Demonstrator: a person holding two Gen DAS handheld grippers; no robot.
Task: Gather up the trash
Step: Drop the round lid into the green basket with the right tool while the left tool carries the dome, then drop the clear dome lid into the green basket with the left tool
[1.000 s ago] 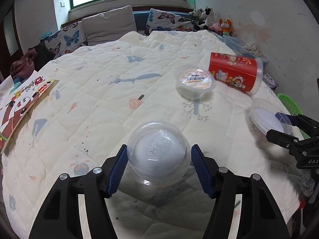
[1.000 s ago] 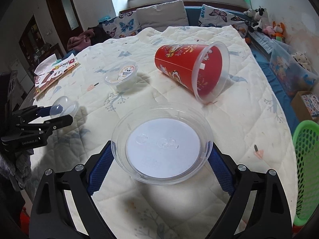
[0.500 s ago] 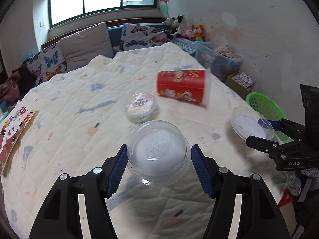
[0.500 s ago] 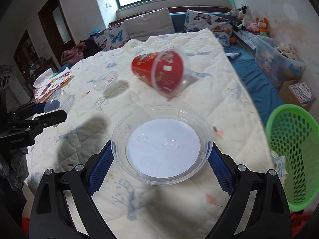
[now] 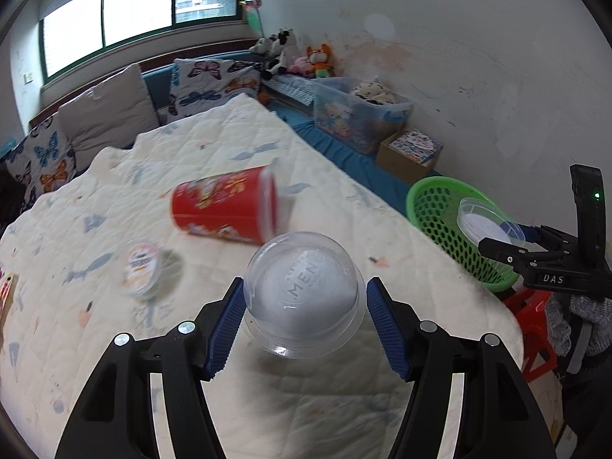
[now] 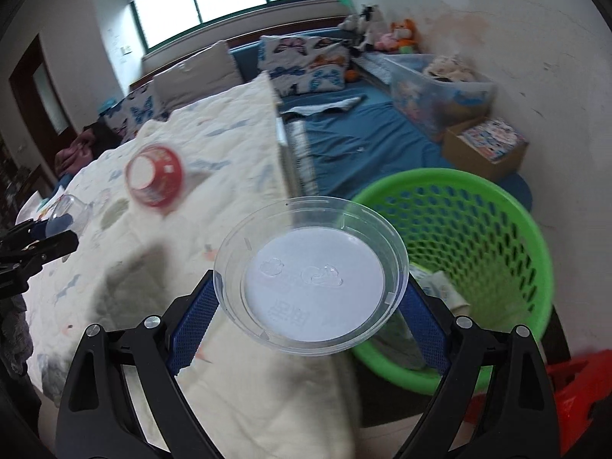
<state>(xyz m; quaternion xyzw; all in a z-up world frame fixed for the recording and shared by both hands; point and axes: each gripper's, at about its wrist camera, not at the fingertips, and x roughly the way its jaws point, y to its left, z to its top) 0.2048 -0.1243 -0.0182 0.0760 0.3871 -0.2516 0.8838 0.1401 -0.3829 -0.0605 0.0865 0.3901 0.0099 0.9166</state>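
Over the quilted bed (image 5: 214, 145), left tongs (image 5: 304, 317) clasp a clear dome lid (image 5: 302, 292); right tongs (image 6: 310, 302), angled downward, clasp a clear dish (image 6: 311, 275).

Each fisheye view is taken from just behind its own gripper's fingers, angled downward. The quilted bed (image 5: 114, 344) fills the left view; the green basket (image 6: 478, 206) is seen close at the right view's right. Bed, basket and red cup (image 5: 225, 206) are shared.
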